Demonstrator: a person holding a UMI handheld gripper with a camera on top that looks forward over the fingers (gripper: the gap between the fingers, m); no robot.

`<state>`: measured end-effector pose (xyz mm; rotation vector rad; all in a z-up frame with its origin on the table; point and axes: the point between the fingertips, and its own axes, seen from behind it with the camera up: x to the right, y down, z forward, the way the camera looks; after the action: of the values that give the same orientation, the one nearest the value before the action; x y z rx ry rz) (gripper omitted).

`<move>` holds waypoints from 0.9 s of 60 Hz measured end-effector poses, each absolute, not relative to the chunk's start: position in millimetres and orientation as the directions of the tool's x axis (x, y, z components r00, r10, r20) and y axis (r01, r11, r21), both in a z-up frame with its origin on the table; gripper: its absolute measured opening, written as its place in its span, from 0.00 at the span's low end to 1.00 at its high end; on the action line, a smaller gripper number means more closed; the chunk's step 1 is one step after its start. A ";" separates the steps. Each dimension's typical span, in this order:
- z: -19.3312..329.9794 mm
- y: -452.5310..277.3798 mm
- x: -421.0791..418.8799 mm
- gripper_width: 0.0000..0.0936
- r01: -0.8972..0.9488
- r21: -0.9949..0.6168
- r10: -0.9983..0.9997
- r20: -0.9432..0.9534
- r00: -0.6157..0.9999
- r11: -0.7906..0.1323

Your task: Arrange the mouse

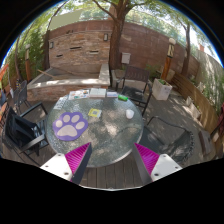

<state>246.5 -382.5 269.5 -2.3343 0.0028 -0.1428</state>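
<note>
Confirm gripper (112,150) state first: fingers (75,160) spread wide apart, nothing held between the pads, tips hovering above the near edge of a round glass table (120,138). Locate the mouse (95,115) next: probably the small pale object lying on the glass well ahead of the fingers, just beside the right edge of the purple paw-print mat (69,125); too small for firm identification, so verify before committing. Note other small items further back on the glass: a white object (130,113) to the right and a green object (122,97) behind it, both apart from the mouse. Note dark chairs (25,125) around the table and a brick wall (85,45) with trees beyond. Treat the step in hand as approach, with grasp not yet begun. Expect these faults: picking the wrong pale item because of similar size and colour; pushing the mouse across slick glass instead of gripping it, caused by closing from a shallow angle or off-centre; striking the glass with a fingertip, caused by descending too steeply; dragging or rucking the mat when setting the mouse down on it. Approach level, centre the mouse between both pads, then close slowly.
</note>
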 end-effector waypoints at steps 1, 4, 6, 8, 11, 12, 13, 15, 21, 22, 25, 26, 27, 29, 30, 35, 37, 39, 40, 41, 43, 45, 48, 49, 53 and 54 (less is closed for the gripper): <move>268.7 -382.8 246.8 0.90 0.041 -0.716 -0.047 0.102 0.994 -0.697; 264.6 -383.4 248.5 0.90 0.034 -0.707 -0.049 0.097 0.994 -0.707; 259.4 -384.1 250.6 0.90 0.028 -0.700 -0.051 0.092 0.994 -0.714; 252.5 -380.5 255.1 0.90 0.022 -0.692 -0.053 0.086 0.995 -0.722; 239.2 -371.4 264.2 0.90 0.016 -0.681 -0.054 0.081 0.995 -0.732; 234.5 -368.2 267.7 0.90 0.014 -0.678 -0.055 0.080 0.995 -0.735; 229.3 -365.4 271.3 0.90 0.012 -0.674 -0.056 0.079 0.995 -0.738; 218.4 -360.3 278.1 0.90 0.009 -0.664 -0.057 0.077 0.995 -0.747; 187.0 -331.2 299.3 0.90 0.007 -0.663 -0.054 0.071 0.996 -0.748; 181.2 -324.7 304.8 0.90 0.009 -0.664 -0.056 0.076 0.996 -0.747; 165.4 -300.9 320.3 0.90 0.011 -0.676 -0.060 0.082 0.995 -0.737; 160.3 -291.0 325.0 0.90 0.009 -0.684 -0.063 0.080 0.995 -0.729; 154.7 -281.2 329.9 0.90 0.007 -0.691 -0.067 0.079 0.995 -0.722; 145.3 -261.7 339.7 0.90 0.001 -0.702 -0.075 0.078 0.994 -0.712; 137.1 -249.0 345.7 0.90 -0.001 -0.709 -0.078 0.075 0.994 -0.705; 110.7 -188.7 370.6 0.89 -0.014 -0.744 -0.093 0.064 0.994 -0.668; 101.0 -163.7 380.5 0.90 -0.019 -0.757 -0.100 0.061 0.993 -0.653; 94.0 -139.8 387.1 0.92 -0.024 -0.771 -0.103 0.055 0.993 -0.636; 90.1 -127.0 390.5 0.92 -0.026 -0.779 -0.104 0.050 0.993 -0.627; 85.7 -115.0 393.7 0.92 -0.028 -0.786 -0.104 0.047 0.993 -0.618; 76.3 -92.1 402.5 0.91 -0.030 -0.795 -0.110 0.046 0.993 -0.606; 66.3 -71.2 410.7 0.91 -0.033 -0.799 -0.116 0.046 0.992 -0.600; 50.7 -42.8 419.0 0.90 -0.042 -0.799 -0.122 0.040 0.992 -0.599; 45.3 -34.2 421.3 0.90 -0.045 -0.799 -0.125 0.038 0.991 -0.600; 24.7 -6.8 428.0 0.89 -0.060 -0.788 -0.128 0.024 0.991 -0.613; 20.2 -1.1 428.8 0.88 -0.064 -0.785 -0.128 0.020 0.992 -0.616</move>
<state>428.8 -1.1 20.2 -2.2359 0.1331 -0.0920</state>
